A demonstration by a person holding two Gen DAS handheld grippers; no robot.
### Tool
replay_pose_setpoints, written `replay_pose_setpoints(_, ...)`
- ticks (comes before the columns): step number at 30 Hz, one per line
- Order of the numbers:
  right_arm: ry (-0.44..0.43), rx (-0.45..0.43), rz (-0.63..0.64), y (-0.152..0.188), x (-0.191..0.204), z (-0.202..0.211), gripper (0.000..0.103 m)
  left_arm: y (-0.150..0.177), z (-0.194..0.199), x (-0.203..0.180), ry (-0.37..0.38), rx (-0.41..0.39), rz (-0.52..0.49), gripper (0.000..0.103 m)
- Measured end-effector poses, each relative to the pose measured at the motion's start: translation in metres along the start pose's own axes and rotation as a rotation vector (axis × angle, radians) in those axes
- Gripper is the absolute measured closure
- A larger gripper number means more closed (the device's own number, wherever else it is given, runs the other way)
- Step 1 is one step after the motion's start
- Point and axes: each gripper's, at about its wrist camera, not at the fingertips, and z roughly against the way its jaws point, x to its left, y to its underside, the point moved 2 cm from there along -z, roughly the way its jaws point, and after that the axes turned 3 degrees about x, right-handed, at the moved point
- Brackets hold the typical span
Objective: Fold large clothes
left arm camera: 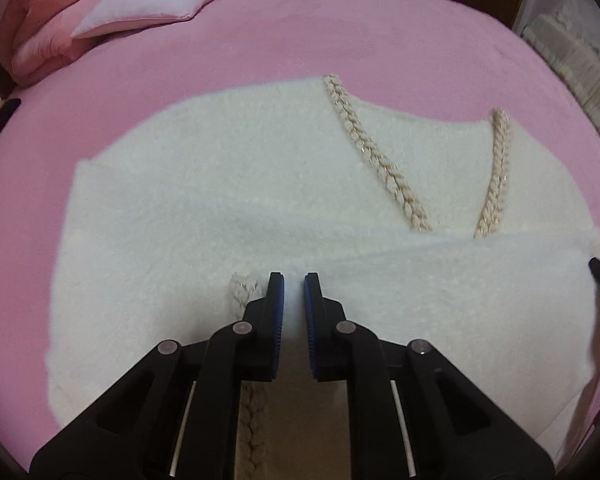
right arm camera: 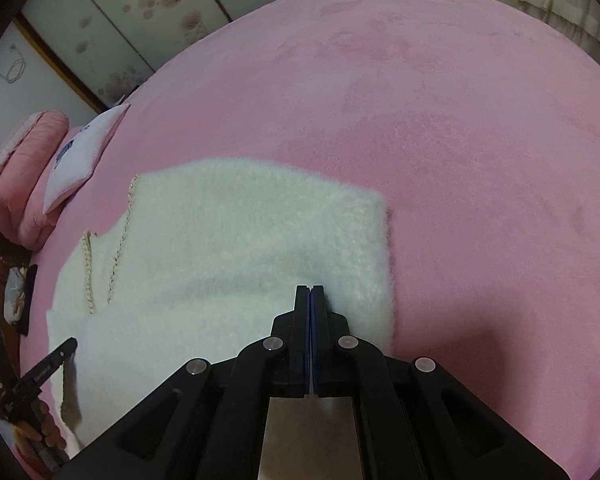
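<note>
Pink bed point(left arm camera: 380, 32), white sweater point(left arm camera: 220, 208) half-folded; left tool point(left arm camera: 294, 280) slightly open, empty, right tool point(right arm camera: 310, 289) shut, empty; fluffy knit may slip, unfolding.

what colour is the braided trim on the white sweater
Beige with a faint gold glint, braided trim on the sweater; clearest in the left wrist view.

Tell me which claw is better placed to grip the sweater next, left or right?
Probably the left. The left claw hovers with a small gap between its fingers over the sweater, beside the braided trim. The right claw is fully shut and must open first.
</note>
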Motion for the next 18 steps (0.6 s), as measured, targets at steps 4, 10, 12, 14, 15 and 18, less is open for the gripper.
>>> replay_pose_setpoints(4,0.010,0.045,-0.119,0.014,0.039,0.002,0.103,0.023,0.012,0.005,0.029,0.045,0.038,0.093)
replay_pose_setpoints(10,0.044,0.072,-0.098,0.078,0.043,0.049,0.103,0.079,0.042,0.028,0.156,0.101,0.141,0.094)
replay_pose_setpoints(12,0.075,0.109,-0.089,0.106,0.047,0.064,0.101,0.095,0.061,0.030,0.176,0.104,0.150,0.093)
replay_pose_setpoints(14,0.093,0.125,-0.088,0.135,0.051,0.082,0.097,0.110,0.072,0.034,0.142,0.138,0.141,0.086)
replay_pose_setpoints(15,0.108,0.131,-0.088,0.149,0.055,0.089,0.095,0.116,0.075,0.031,0.125,0.160,0.135,0.082)
replay_pose_setpoints(18,0.142,0.146,-0.090,0.192,0.069,0.111,0.073,0.137,0.078,0.040,0.066,0.238,0.117,0.079)
